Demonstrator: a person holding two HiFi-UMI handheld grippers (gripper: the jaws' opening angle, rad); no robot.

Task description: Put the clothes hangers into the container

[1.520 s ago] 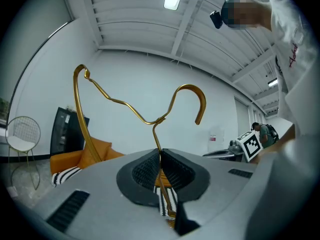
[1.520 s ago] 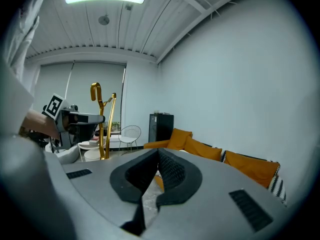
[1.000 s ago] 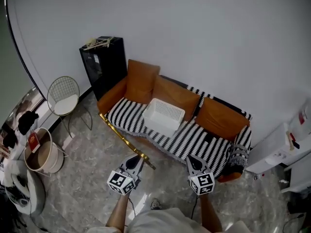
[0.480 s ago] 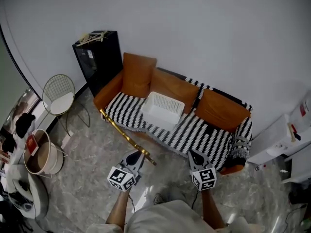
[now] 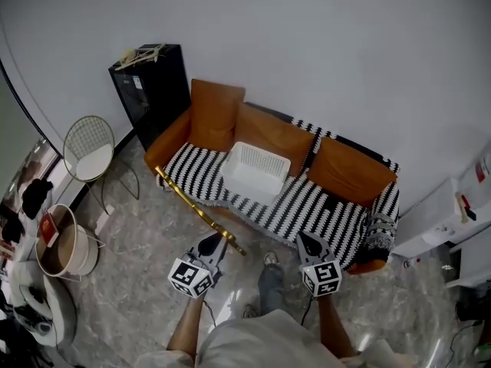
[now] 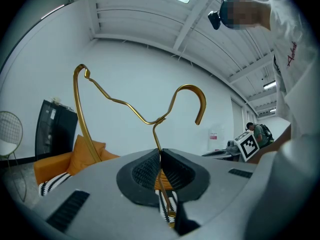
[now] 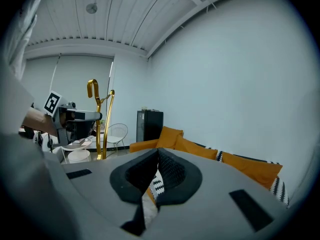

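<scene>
1. Landmark: orange sofa (image 5: pixel 349 181) with a black-and-white striped cover, against the white wall.
2. Clothes hanger (image 5: pixel 192 209): thin gold metal wire, shiny. In the head view it reads as one long slanted gold line in front of the sofa's left end, above the grey floor. Its far tip is near the sofa's left front corner.
3. Left gripper view: the clothes hanger (image 6: pixel 159 120) shows an open curved hook on the right, wavy shoulders running left, and a long bar dropping down the left side. The wire is twisted where the neck begins.
4. Left hand-held gripper (image 5: pixel 211 245): clenched on the hanger's neck, with the wire running down between the black ribbed pads (image 6: pixel 145 170).
5. Right hand-held gripper (image 5: pixel 307 242): pads pressed together, nothing between them (image 7: pixel 157 155), in front of the sofa's right half.
6. Container (image 5: pixel 265 153): white slotted basket on the sofa seat, left of centre. No hanger in it that I can see.
7. The hanger is well apart from the container.
</scene>
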